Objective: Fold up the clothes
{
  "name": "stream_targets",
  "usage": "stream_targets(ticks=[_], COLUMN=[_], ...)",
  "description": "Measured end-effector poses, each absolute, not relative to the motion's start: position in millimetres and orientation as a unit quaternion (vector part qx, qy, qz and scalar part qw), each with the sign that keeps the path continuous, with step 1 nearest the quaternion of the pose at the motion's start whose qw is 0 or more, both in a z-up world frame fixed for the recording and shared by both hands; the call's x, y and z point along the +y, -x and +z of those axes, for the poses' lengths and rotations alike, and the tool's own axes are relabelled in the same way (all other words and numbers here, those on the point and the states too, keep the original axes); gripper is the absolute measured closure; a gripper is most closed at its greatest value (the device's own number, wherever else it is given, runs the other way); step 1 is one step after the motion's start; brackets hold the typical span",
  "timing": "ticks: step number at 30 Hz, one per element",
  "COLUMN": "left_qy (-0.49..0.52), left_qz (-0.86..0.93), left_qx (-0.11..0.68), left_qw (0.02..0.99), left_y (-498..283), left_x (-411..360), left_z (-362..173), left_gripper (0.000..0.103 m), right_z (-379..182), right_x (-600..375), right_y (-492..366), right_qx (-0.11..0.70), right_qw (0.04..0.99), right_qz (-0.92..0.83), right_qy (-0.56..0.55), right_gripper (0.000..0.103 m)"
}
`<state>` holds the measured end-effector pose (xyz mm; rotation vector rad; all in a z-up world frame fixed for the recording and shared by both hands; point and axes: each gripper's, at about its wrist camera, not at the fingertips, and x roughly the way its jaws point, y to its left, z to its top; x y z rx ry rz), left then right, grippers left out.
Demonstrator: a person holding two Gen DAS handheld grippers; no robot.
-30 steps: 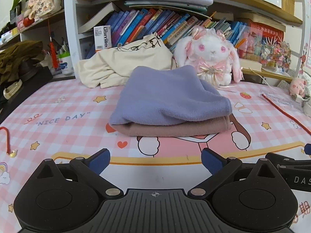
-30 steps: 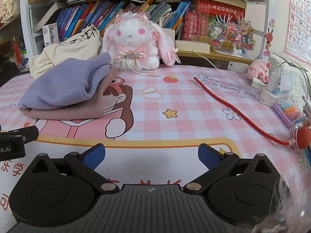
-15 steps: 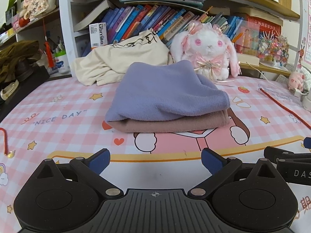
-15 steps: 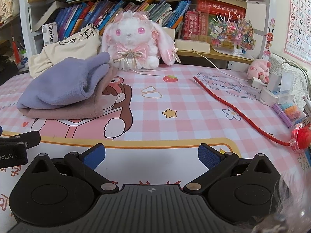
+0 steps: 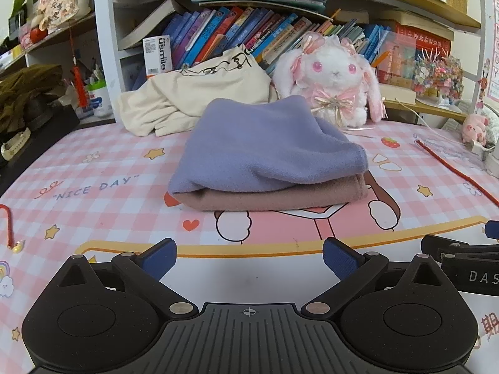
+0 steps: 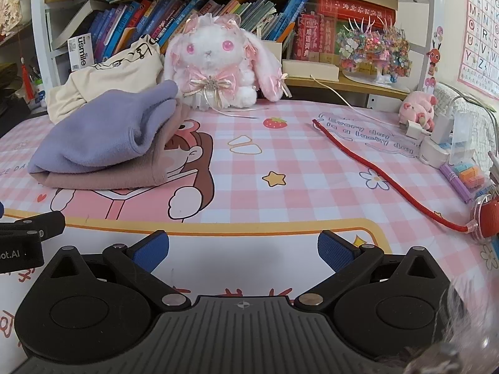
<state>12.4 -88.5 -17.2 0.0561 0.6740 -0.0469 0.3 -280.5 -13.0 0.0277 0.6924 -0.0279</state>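
My left gripper (image 5: 249, 257) and right gripper (image 6: 243, 251) both gape wide, holding nothing. I have edged closer to the folded lilac fleece garment (image 5: 268, 146) stacked on the folded dusty-pink one (image 5: 268, 198), mid-table; the cream garment (image 5: 193, 93) beyond looks unfolded.

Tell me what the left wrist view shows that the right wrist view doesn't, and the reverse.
Only the left wrist view: the dark green cloth on the far left and the "NICE DAY" print. Only the right wrist view: the alphabet chart, the white chargers and the red ball. Both: the purple garment folded on the pink garment, the cream garment, the plush rabbit, the red cord, and the open left gripper and right gripper.
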Motion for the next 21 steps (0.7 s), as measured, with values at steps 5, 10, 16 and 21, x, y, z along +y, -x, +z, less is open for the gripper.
stream_targets(ticks=[5,10,16,21], left_qy=[-0.021,-0.021,-0.025,-0.02], left_qz=[-0.02,-0.02,-0.016,-0.013], left_qx=[0.333,0.341,0.343,0.342], left_qw=[0.943,0.94,0.939,0.939], left_y=[-13.1,-14.2,-12.9,-13.6], left_x=[-86.7,-86.1,-86.5,-85.6], left_z=[-17.7,-19.6,-21.0,-20.6], left_gripper=[0.002,0.0,0.0,0.0], right_z=[-13.6,-14.0,-14.7,-16.2], right_x=[-281.0,-280.7,-280.6,-281.0], right_y=[-0.6,-1.0,-1.3,-2.4], right_qx=[0.342,0.344,0.347,0.349], right_qw=[0.939,0.939,0.938,0.937], right_qz=[-0.015,-0.015,-0.015,-0.014], right_qy=[-0.016,-0.016,-0.015,-0.016], right_gripper=[0.0,0.0,0.0,0.0])
